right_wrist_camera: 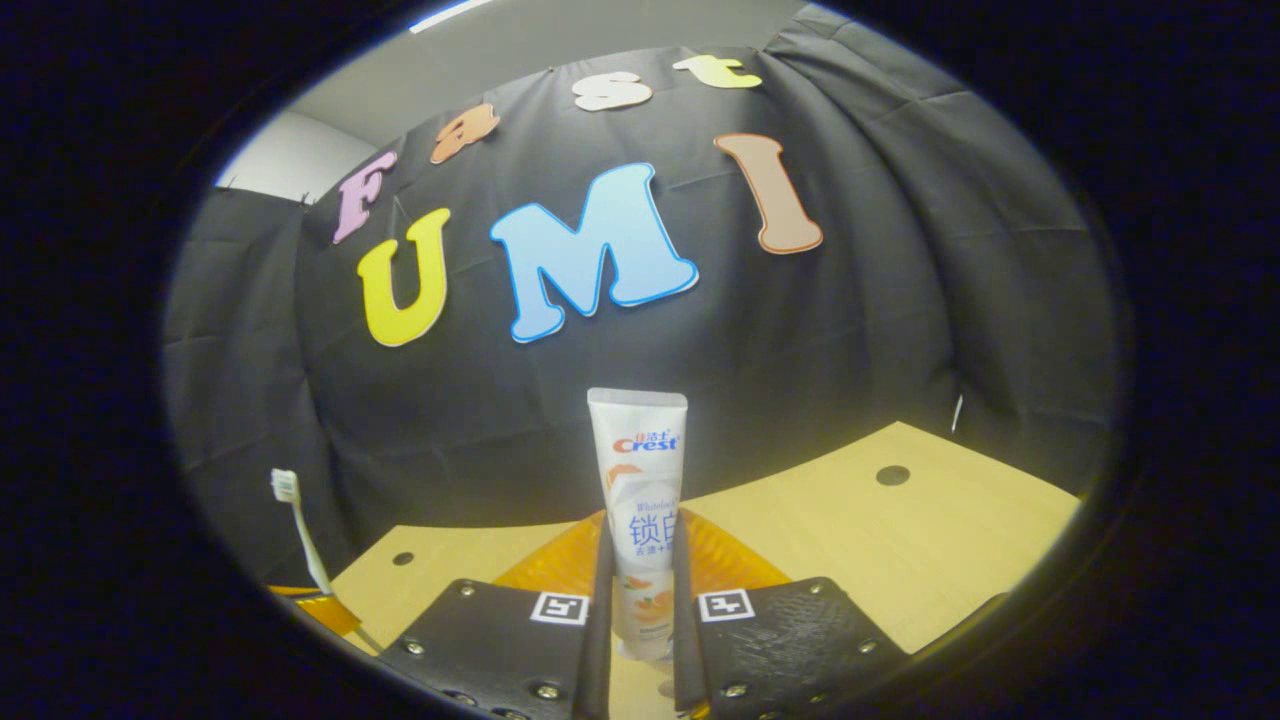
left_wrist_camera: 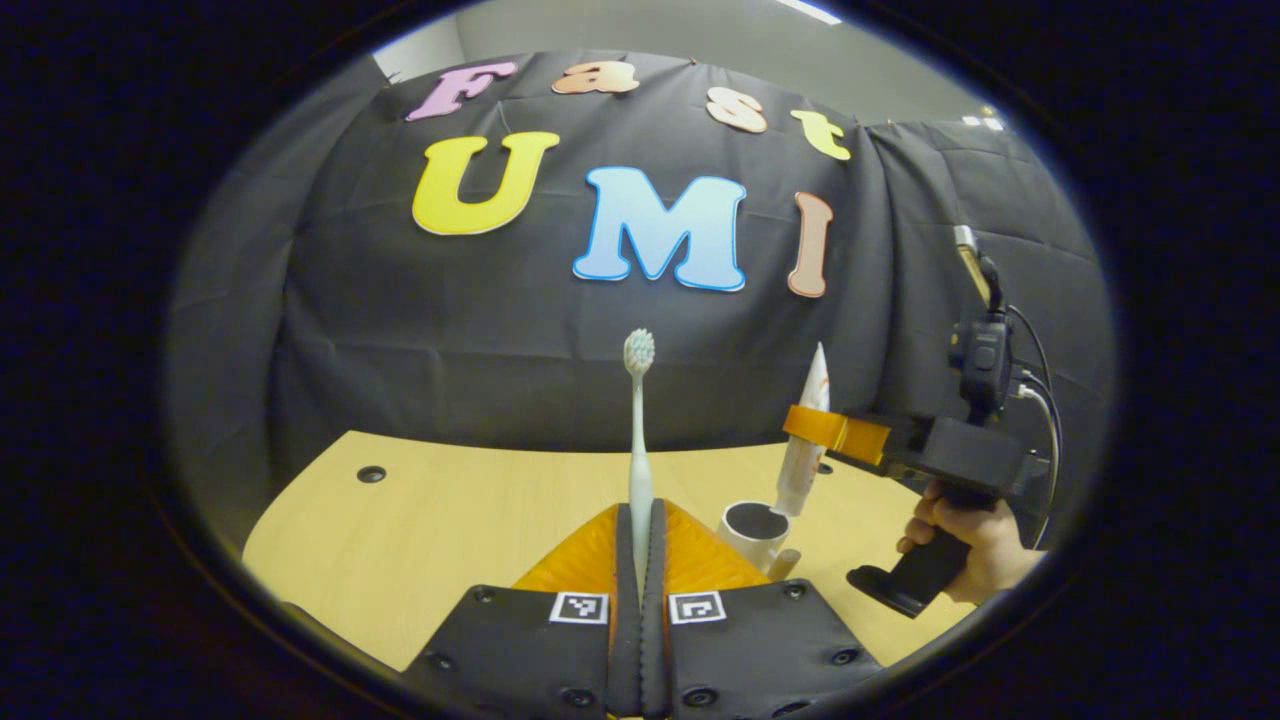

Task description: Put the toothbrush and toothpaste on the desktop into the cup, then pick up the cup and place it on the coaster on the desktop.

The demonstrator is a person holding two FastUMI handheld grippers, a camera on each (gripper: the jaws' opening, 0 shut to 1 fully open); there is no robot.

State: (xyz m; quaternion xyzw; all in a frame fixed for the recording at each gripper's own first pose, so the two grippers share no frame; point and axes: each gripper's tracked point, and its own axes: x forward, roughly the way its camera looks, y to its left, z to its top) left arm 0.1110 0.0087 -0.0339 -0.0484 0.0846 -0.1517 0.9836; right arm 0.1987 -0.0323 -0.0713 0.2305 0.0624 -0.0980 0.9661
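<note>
White plastic is what my left gripper (left_wrist_camera: 640,560) has between its fingers: they are drawn almost together on the handle of the toothbrush (left_wrist_camera: 638,440), which stands upright with its bristled head at the top, above the desktop (left_wrist_camera: 440,520). My right gripper (right_wrist_camera: 645,610) is closed narrowly on the toothpaste (right_wrist_camera: 640,500), a white tube with orange markings held upright, flat crimped end up, both fingers pressing its lower part. In the left gripper view I see that right gripper (left_wrist_camera: 815,425) farther off, with a hand (left_wrist_camera: 965,545) on its grip, holding the tube (left_wrist_camera: 805,440) tilted a little, its lower end just above the mouth of the cup (left_wrist_camera: 752,532). The cup is white with a dark inside and stands on the pale wooden desktop just right of my left fingers. In the right gripper view the toothbrush (right_wrist_camera: 300,530) shows at the far left, upright.
</note>
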